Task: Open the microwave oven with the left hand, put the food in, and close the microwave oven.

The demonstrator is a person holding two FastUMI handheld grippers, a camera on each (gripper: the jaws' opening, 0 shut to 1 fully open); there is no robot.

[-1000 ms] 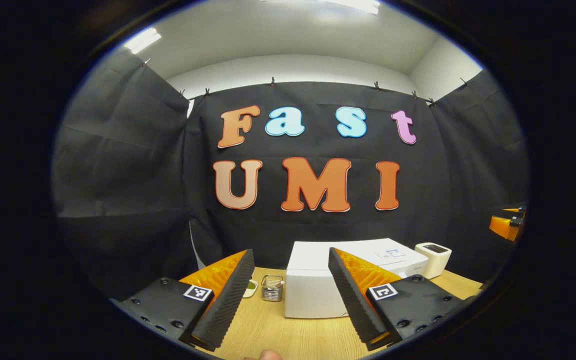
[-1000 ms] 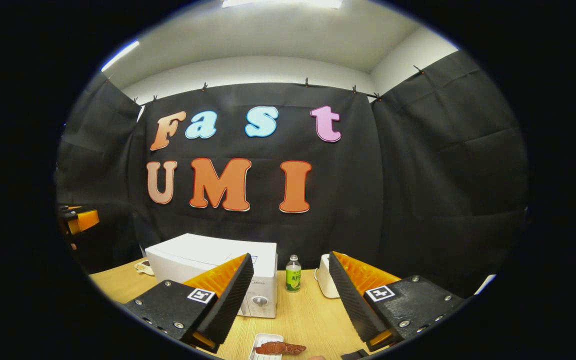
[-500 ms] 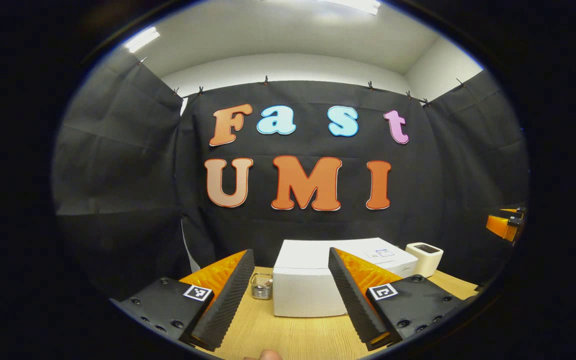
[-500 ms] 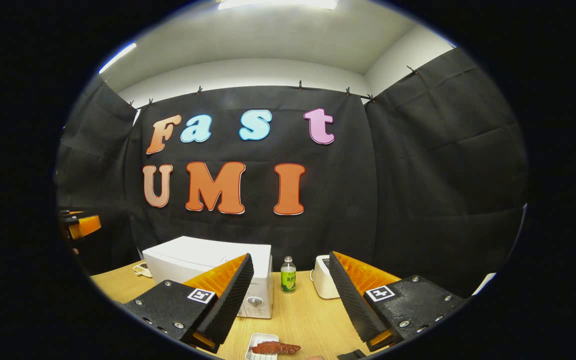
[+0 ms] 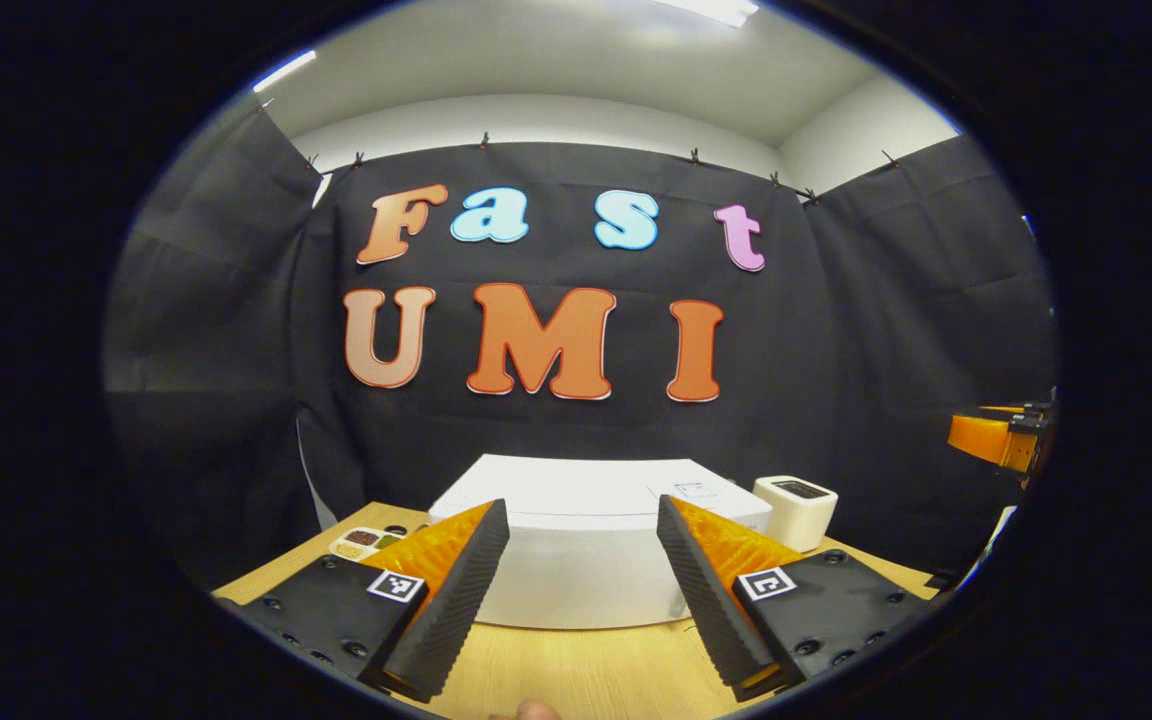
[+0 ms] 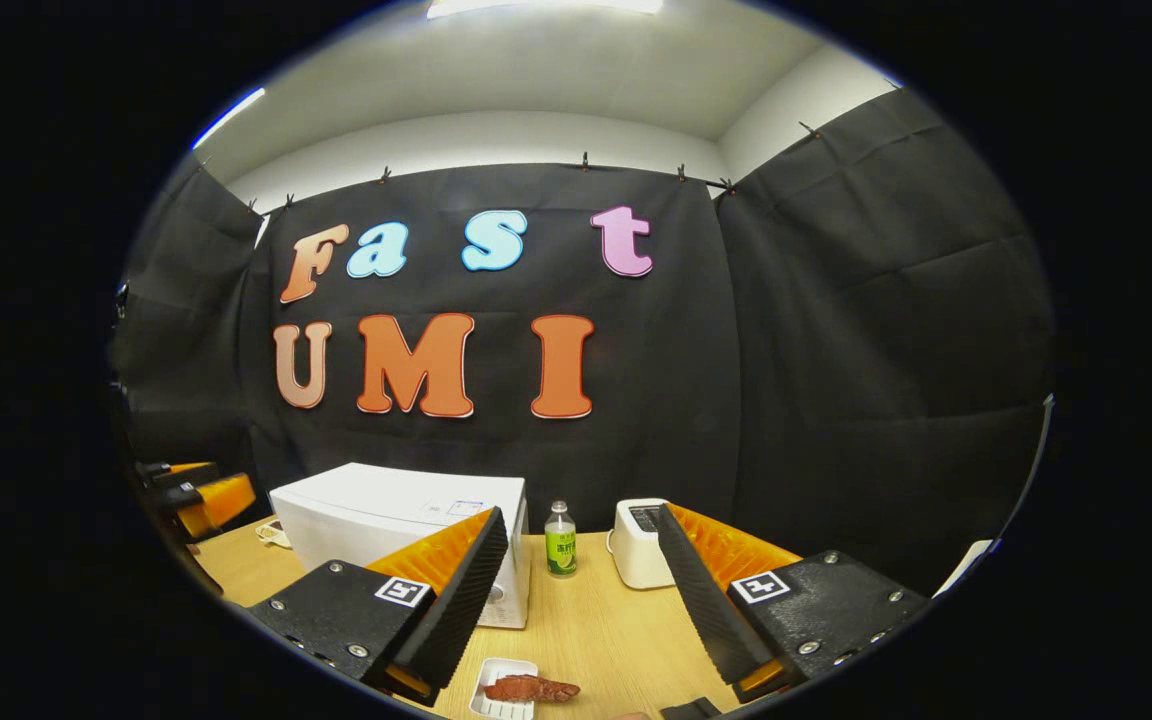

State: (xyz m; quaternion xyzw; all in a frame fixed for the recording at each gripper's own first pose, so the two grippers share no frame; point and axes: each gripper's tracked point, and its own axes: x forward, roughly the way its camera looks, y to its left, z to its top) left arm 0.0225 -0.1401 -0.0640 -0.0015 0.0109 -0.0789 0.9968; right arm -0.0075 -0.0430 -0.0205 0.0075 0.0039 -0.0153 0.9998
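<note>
While both grippers are hanging open and empty, left gripper [image 5: 576,585] is facing microwave [image 5: 586,545] head-on, short of it. Nearer than microwave, food [image 6: 530,688] is lying in small white tray [image 6: 489,704] — likely light, soft, slippery; gripping tray rim looks safer. Door probably stiff — handle not discernible.

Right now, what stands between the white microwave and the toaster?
In the right gripper view, a small green-labelled bottle stands upright on the table between the microwave and the toaster, touching neither.
</note>
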